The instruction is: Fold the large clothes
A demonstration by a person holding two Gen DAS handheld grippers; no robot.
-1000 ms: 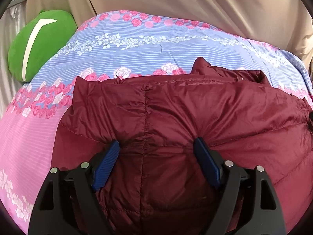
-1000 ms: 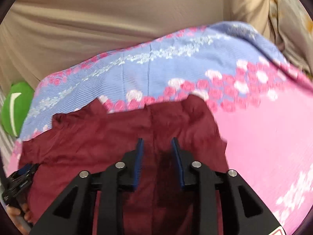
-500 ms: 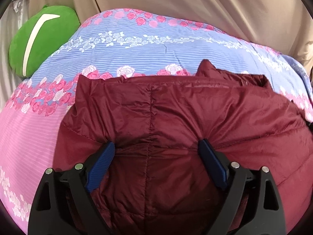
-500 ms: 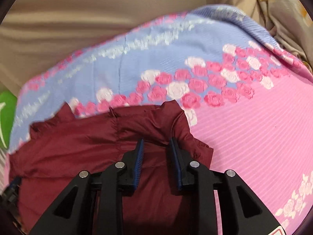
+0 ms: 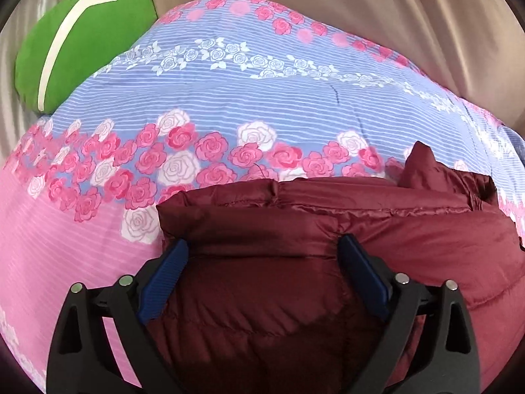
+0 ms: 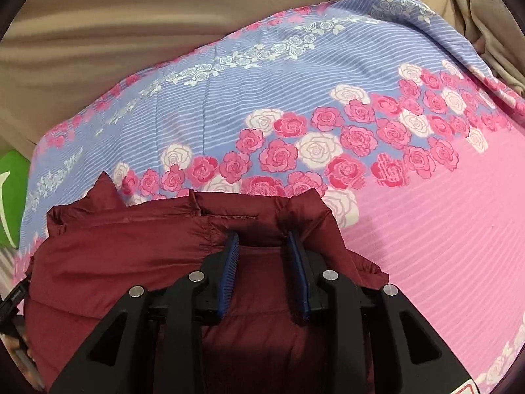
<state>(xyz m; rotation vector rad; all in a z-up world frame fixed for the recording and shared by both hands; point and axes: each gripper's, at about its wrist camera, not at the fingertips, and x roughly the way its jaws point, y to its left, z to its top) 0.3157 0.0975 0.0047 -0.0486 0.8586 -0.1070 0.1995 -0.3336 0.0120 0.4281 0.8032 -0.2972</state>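
A maroon puffer jacket (image 5: 328, 262) lies on the floral bedspread (image 5: 229, 98), its folded edge facing the far side. My left gripper (image 5: 262, 246) has its jaws wide apart, resting on the jacket's left part, with padded fabric bulging between the blue pads. In the right wrist view the jacket (image 6: 131, 256) fills the lower left. My right gripper (image 6: 262, 239) is narrowly closed, pinching a bunch of the jacket's edge near its right end.
A green plush cushion (image 5: 75, 42) sits at the bed's far left corner, also showing in the right wrist view (image 6: 13, 197). Beige curtain (image 5: 361, 6) hangs behind the bed. Pink striped bedspread (image 6: 443, 229) spreads right of the jacket.
The jacket's far edge has come closer to both grippers and lies lower on the bed. More bedspread shows beyond it. The left jaws stayed wide, the right stayed pinched.
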